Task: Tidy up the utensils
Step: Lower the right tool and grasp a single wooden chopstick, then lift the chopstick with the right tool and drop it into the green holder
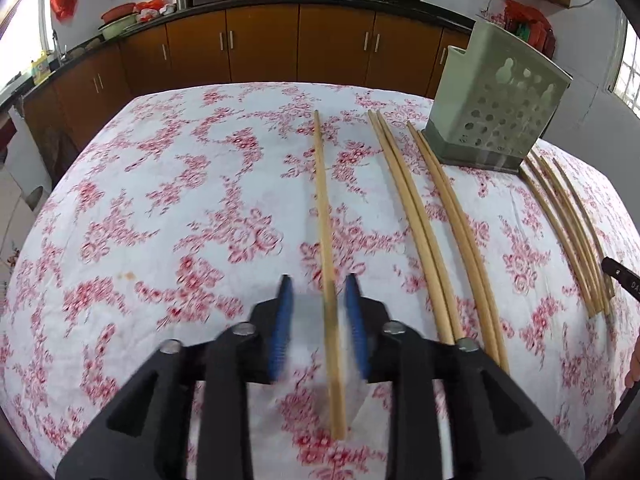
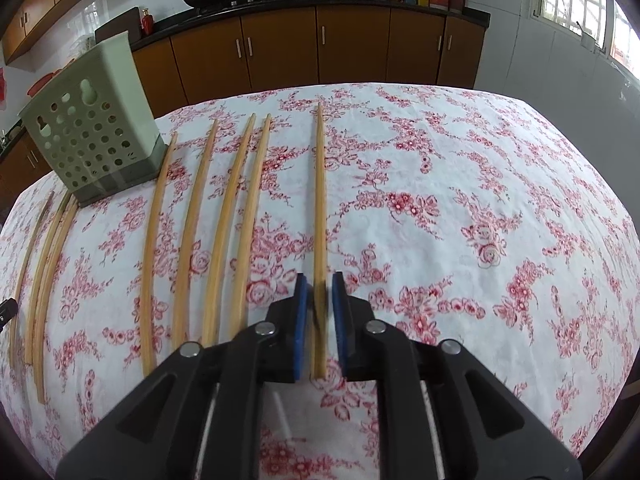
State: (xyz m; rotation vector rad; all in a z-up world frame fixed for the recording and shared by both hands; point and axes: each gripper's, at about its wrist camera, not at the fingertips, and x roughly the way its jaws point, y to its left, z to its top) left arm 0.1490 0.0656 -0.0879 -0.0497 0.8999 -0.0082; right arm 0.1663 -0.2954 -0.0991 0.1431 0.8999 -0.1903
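Observation:
Several wooden chopsticks lie lengthwise on a table with a red-flowered white cloth [image 1: 160, 184]. In the left wrist view my left gripper [image 1: 316, 284] is open, its blue pads on either side of one chopstick [image 1: 325, 216], with gaps on both sides. In the right wrist view my right gripper [image 2: 319, 282] is nearly closed around the rightmost chopstick [image 2: 320, 184]; narrow gaps still show beside it. A pale green perforated utensil holder [image 1: 494, 116] stands at the far side among the chopsticks; it also shows in the right wrist view [image 2: 90, 124].
Two pairs of chopsticks [image 1: 432, 216] lie right of the left gripper, a further bunch [image 1: 568, 220] beyond the holder. Several chopsticks [image 2: 208, 232] lie left of the right gripper. Brown kitchen cabinets [image 1: 260, 40] and a counter with woks run behind the table.

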